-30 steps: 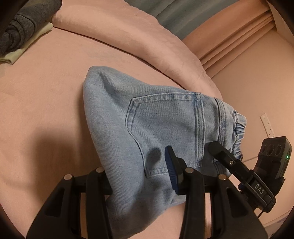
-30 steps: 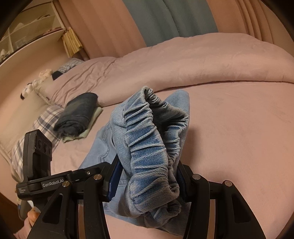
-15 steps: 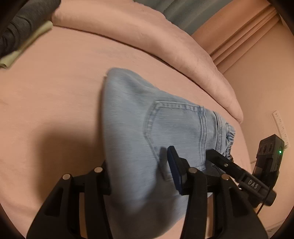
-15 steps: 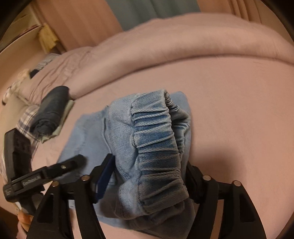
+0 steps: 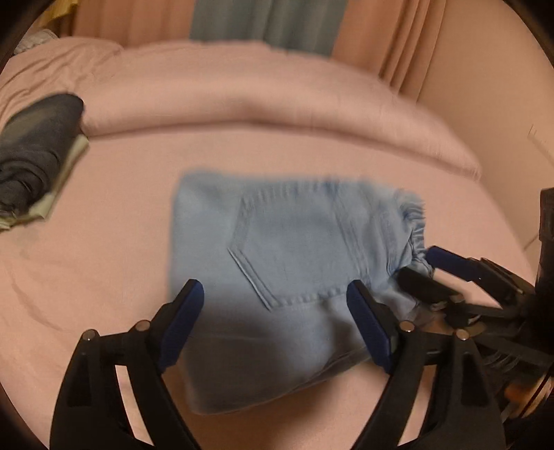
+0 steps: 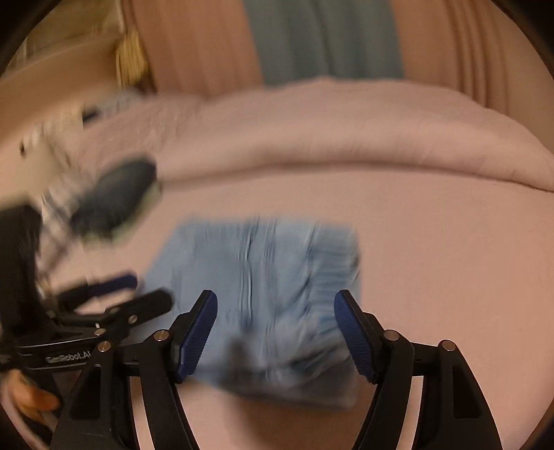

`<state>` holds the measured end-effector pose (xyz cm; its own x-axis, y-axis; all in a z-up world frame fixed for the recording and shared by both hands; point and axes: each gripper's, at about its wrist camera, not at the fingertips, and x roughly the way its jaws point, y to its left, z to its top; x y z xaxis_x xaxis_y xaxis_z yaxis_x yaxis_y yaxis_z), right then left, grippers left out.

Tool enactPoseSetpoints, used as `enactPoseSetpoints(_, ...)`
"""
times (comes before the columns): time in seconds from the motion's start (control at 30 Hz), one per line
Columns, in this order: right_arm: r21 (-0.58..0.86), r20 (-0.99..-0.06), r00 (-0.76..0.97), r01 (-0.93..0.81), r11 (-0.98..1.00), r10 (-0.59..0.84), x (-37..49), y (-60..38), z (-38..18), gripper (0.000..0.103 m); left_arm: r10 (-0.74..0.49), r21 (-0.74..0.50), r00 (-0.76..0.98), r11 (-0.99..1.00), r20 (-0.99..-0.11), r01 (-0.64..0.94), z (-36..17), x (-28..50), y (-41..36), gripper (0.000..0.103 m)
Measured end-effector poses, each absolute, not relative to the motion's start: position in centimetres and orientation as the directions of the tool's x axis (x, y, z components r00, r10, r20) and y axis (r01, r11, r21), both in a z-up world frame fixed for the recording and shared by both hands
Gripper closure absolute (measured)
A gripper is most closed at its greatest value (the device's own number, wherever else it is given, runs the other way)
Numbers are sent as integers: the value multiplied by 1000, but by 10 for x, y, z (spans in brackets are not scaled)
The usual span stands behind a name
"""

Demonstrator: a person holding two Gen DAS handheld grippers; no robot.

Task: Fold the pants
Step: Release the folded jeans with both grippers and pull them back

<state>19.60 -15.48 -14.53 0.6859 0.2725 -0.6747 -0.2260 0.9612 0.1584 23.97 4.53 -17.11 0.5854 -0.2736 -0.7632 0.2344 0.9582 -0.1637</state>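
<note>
The light blue denim pants (image 5: 294,263) lie folded in a compact rectangle on the pink bed sheet (image 5: 121,270), back pocket up and elastic waistband to the right. They also show, blurred, in the right wrist view (image 6: 263,297). My left gripper (image 5: 277,311) is open and empty just above the near edge of the pants. My right gripper (image 6: 277,325) is open and empty over the waistband end. The right gripper also shows at the right of the left wrist view (image 5: 446,273). The left gripper shows at the left of the right wrist view (image 6: 131,294).
A folded dark garment (image 5: 34,152) on a pale green cloth lies at the left of the bed. A rolled pink duvet (image 5: 277,93) runs along the far side. Curtains (image 5: 263,24) and a wall stand behind. Both views are motion-blurred.
Both grippers have let go of the pants and opened. The pants now lie flat on the sheet. Both grippers have pulled back and up from them.
</note>
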Motion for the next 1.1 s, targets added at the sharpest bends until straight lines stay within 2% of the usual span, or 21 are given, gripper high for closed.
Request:
enactPoseSetpoints(0.1, 49, -716, 677, -192, 980, 168, 201, -148, -172, 39, -261, -159, 558, 961, -788, 225, -191, 245, 44, 19)
enactPoseSetpoints(0.2, 21, -719, 678, -202, 979, 155, 200, -147, -168, 39, -259, -156, 556, 962, -790, 226, -190, 247, 46, 19)
enactPoseSetpoints(0.77, 18, -751, 647, -180, 983, 132, 209, -142, -168, 39, -205, -123, 539, 975, -817, 185, -185, 251, 46, 19)
enactPoseSetpoints(0.93, 33, -742, 655, -172, 985, 139, 198, -144, -156, 39, -188, -123, 570, 981, -800, 151, -164, 230, 46, 18)
enactPoseSetpoints(1.03, 111, -720, 669, -154, 982, 186, 178, -154, -140, 39, -166, -95, 600, 984, -783, 148, -142, 209, 46, 9)
enactPoseSetpoints(1.1, 107, -704, 688, -140, 984, 175, 162, -158, -128, 35, -123, -53, 622, 990, -773, 129, -127, 194, 47, 1)
